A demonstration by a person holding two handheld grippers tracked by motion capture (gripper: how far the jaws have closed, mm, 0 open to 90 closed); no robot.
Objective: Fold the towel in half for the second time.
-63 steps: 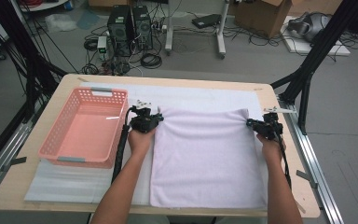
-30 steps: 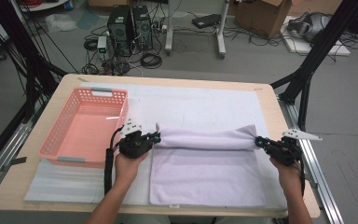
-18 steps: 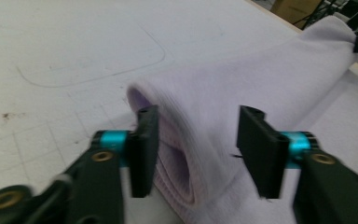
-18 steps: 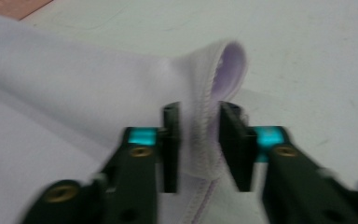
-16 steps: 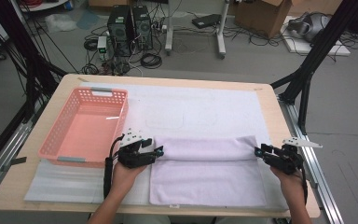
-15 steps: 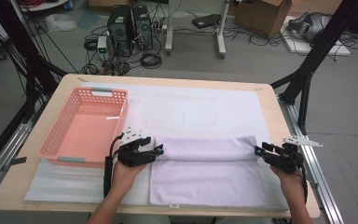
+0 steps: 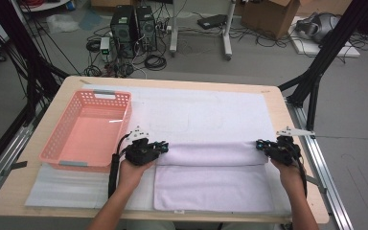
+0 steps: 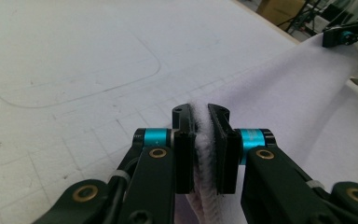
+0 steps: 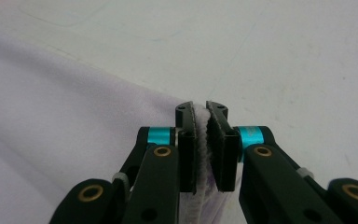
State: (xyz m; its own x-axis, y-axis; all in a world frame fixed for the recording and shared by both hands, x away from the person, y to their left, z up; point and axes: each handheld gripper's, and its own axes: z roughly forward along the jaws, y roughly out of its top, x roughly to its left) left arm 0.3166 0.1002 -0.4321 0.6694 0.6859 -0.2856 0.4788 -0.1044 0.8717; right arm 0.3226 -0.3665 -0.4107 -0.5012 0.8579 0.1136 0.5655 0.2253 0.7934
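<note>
A pale lilac towel (image 7: 211, 187) lies on the white mat, its far part doubled over into a long fold (image 7: 206, 153). My left gripper (image 7: 162, 147) is at the fold's left end and my right gripper (image 7: 261, 145) at its right end. In the left gripper view the left gripper (image 8: 200, 140) pinches a thick towel edge (image 8: 298, 93). The right gripper view shows the right gripper (image 9: 200, 140) clamped on the towel edge (image 9: 51, 102) too. Both pairs of jaws have just been closing, with towel between them.
A pink plastic basket (image 7: 88, 129) stands on the table's left half, close to my left hand. The white mat (image 7: 211, 110) stretches beyond the fold to the far table edge. Black frame legs (image 7: 311, 81) rise at the right, with cables on the floor behind.
Both grippers have pulled the towel's far edge toward the person, so the towel has gone from spread flat to folded over. The raised fold has sunk flatter.
</note>
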